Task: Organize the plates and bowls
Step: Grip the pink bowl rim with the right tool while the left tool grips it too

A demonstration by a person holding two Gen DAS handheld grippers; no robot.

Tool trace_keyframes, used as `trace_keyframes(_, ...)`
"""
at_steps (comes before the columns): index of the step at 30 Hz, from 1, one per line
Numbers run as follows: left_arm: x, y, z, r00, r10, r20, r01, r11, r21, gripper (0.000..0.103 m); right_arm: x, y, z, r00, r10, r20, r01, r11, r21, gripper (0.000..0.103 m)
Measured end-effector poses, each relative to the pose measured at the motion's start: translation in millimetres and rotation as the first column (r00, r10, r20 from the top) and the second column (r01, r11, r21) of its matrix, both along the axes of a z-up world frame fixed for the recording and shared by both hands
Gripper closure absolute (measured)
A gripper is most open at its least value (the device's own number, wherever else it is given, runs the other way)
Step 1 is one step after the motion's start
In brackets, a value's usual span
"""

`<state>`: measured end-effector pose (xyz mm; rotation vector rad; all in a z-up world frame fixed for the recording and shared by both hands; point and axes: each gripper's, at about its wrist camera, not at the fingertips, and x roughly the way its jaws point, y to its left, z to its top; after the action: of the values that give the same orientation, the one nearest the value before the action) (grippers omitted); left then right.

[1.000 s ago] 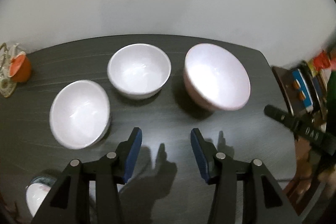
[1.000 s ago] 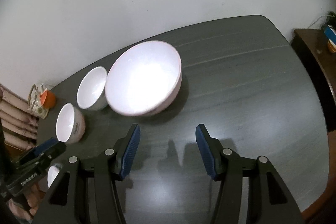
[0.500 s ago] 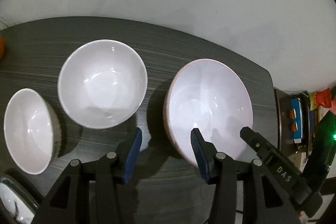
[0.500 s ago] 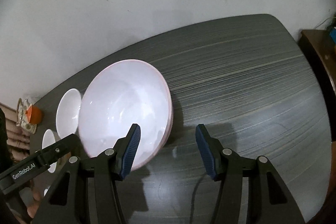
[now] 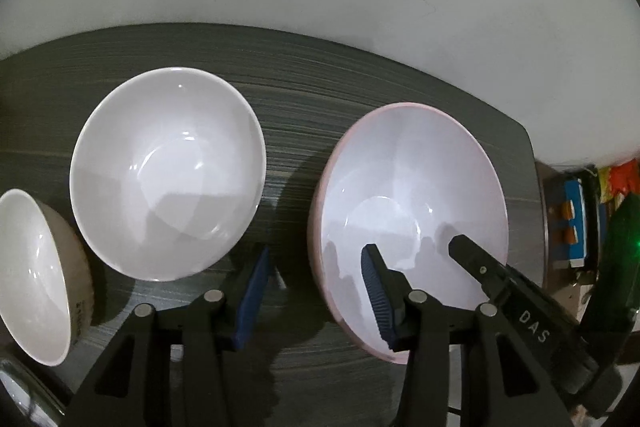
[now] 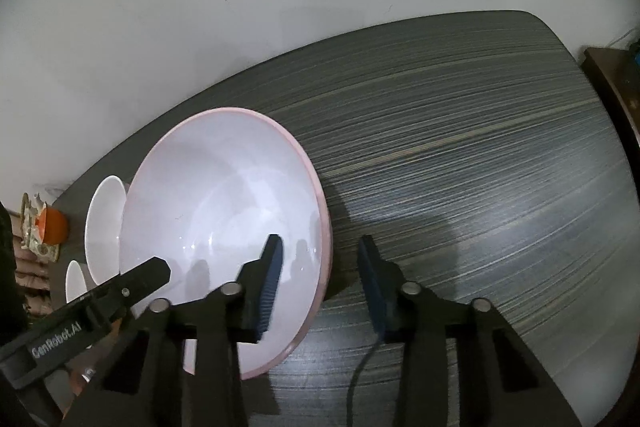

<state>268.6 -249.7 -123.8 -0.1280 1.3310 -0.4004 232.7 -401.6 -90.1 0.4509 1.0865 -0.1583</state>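
A large white bowl with a pink rim sits on the dark table. My left gripper straddles its left rim, one blue pad inside and one outside, and the jaws are closing. A gap still shows on the outer side. My right gripper straddles the opposite rim the same way, jaws closing, pads not seen pressing. A medium white bowl stands to the left. Beyond it stands a small bowl.
An orange cup stands at the table's far left end by the wall. A low dark cabinet and colourful boxes lie past the table's right end. A glass rim shows at the lower left.
Both grippers came forward and down onto the large bowl from opposite sides. Their jaws have narrowed around its rim. The bowls have not moved on the table.
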Motion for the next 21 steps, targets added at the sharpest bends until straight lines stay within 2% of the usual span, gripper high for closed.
trace_keyframes(3,5.4,-1.5,-3.4,1.0,-0.02,-0.013,0.02,1.0,-0.005,0.084,2.6,1.8,-4.9,1.0,0.012,-0.012,-0.012,1.0,0.013,0.085)
trace_keyframes(6,2.5,-4.9,-6.1,0.999,-0.039,-0.001,0.039,0.999,0.003,0.085,2.8,6.9,-6.8,1.0,0.018,-0.015,-0.018,1.0,-0.01,0.089)
trace_keyframes(12,-11.6,2.3,2.8,0.998,-0.057,0.002,0.057,0.998,0.009,0.085,-8.2,17.1,-1.0,1.0,0.016,-0.007,-0.016,0.999,-0.04,0.089)
trace_keyframes(17,-29.3,16.1,25.4,0.998,-0.047,0.036,0.047,0.999,0.01,0.085,-13.9,30.2,13.8,1.0,0.022,0.002,-0.022,0.998,-0.051,0.089)
trace_keyframes(21,-45.1,34.6,45.5,0.997,-0.036,0.071,0.035,0.999,0.011,0.085,-28.0,38.7,24.1,0.999,0.025,0.02,-0.025,0.999,-0.024,0.089)
